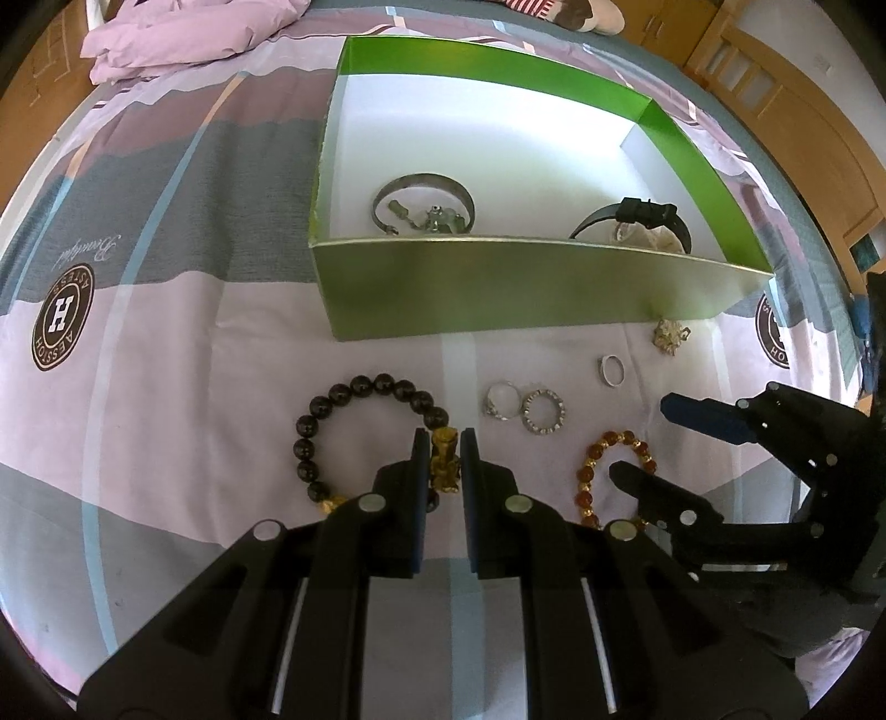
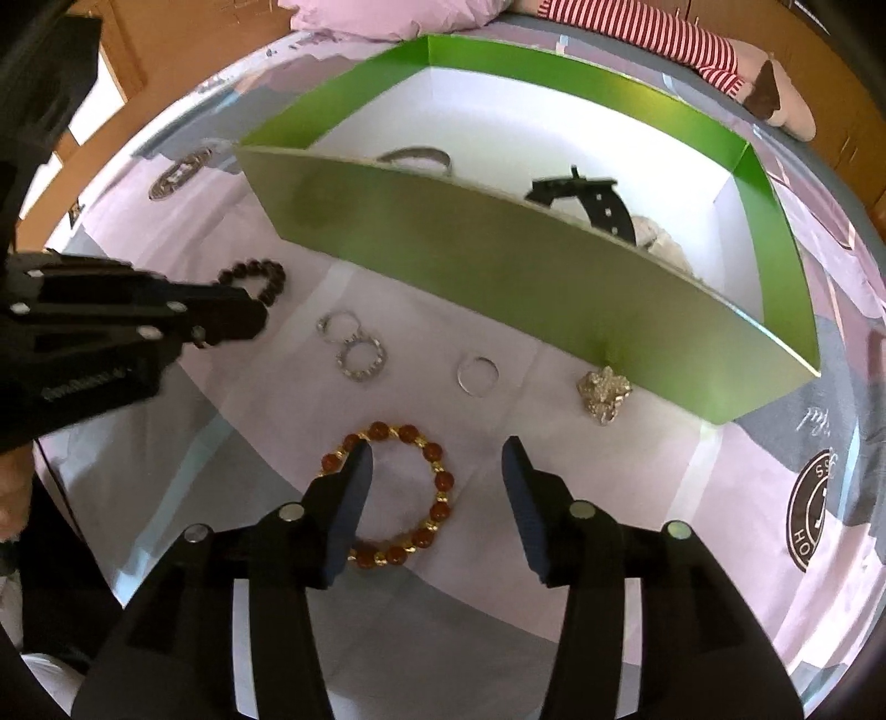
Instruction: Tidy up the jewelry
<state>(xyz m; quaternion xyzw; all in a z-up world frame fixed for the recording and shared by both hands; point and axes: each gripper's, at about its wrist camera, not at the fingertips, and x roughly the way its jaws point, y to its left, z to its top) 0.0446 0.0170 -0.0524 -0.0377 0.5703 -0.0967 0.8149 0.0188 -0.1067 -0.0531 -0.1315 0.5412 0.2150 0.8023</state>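
Note:
A black bead bracelet (image 1: 360, 387) with a gold charm (image 1: 444, 459) lies on the bedspread in front of the green box (image 1: 498, 288). My left gripper (image 1: 444, 437) is shut on that charm. To its right my right gripper (image 1: 638, 436) stands open above an amber and gold bead bracelet (image 2: 443, 487), one finger inside the loop and one outside to the right. From the right wrist view the right gripper (image 2: 437, 443) has nothing between its fingers, and the left gripper (image 2: 257, 318) covers part of the black bead bracelet (image 2: 266, 277).
Two ornate silver rings (image 1: 501, 399) (image 1: 545, 410), a plain ring (image 1: 609, 368) and a gold brooch (image 1: 671, 333) lie loose before the box. Inside it are a silver bangle (image 1: 423, 191), small charms (image 1: 437, 219) and a black watch (image 1: 642, 213). A pink quilt (image 1: 194, 33) lies behind.

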